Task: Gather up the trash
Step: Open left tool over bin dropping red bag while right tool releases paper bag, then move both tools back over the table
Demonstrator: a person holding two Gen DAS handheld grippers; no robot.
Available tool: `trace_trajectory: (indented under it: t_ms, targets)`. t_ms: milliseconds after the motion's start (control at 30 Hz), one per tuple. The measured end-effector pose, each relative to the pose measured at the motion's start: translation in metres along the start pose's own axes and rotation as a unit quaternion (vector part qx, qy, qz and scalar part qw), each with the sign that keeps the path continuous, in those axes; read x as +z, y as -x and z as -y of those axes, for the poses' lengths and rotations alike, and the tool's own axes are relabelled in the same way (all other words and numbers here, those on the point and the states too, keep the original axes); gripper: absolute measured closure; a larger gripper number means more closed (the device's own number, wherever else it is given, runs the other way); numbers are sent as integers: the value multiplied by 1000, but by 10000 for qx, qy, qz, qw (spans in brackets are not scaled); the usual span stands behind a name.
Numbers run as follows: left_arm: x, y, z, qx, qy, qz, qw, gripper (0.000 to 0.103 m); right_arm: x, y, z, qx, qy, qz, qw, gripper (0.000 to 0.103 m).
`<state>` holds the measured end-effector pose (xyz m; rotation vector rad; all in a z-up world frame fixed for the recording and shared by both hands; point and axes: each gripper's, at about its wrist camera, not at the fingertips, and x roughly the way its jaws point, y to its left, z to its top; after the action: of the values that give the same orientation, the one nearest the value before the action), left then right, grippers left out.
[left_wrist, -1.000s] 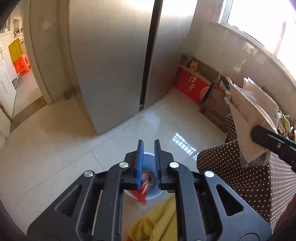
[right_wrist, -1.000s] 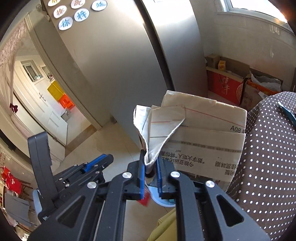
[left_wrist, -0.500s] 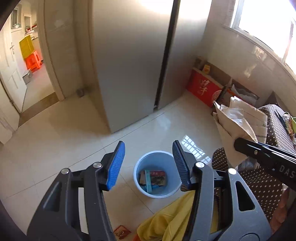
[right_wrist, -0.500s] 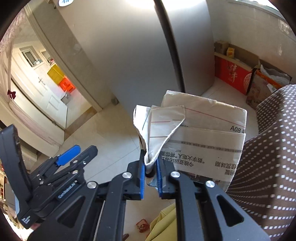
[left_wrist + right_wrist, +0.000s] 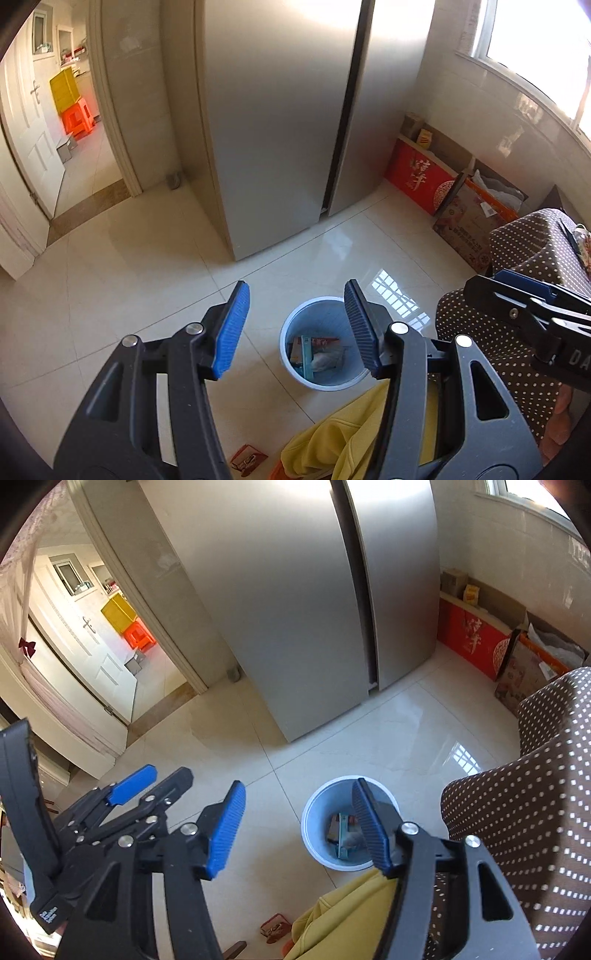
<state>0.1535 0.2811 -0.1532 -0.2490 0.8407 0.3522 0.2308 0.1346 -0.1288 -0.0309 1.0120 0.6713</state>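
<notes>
A light blue trash bin stands on the tiled floor, holding a small box and crumpled paper; it also shows in the right wrist view. My left gripper is open and empty, high above the bin. My right gripper is open and empty too, above the bin; its body shows at the right of the left wrist view. A small red wrapper lies on the floor near me, also in the right wrist view.
A silver fridge stands behind the bin. A brown polka-dot cloth-covered table is at right, a yellow garment below. Red and cardboard boxes line the wall. A doorway opens at left.
My left gripper opened and dropped the red wrapper; then my right gripper opened and let go of the folded paper, which now lies crumpled in the bin.
</notes>
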Motion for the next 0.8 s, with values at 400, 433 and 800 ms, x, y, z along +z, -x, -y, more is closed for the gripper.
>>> trace_trajectory:
  t_ms: [400,433,800]
  targets:
    - [12,32,64,-480,-521,397,9967,47,0,91,51,-301,-296,963,9945,43]
    - [13,34,70,-536,-556,426,9961,46,-2,98,59,-336,-345,1033,9935,43]
    - [18,54,186,-1346,-1471,686,9775,42,-26,170,170,-1232,-1259,1675,9700,32]
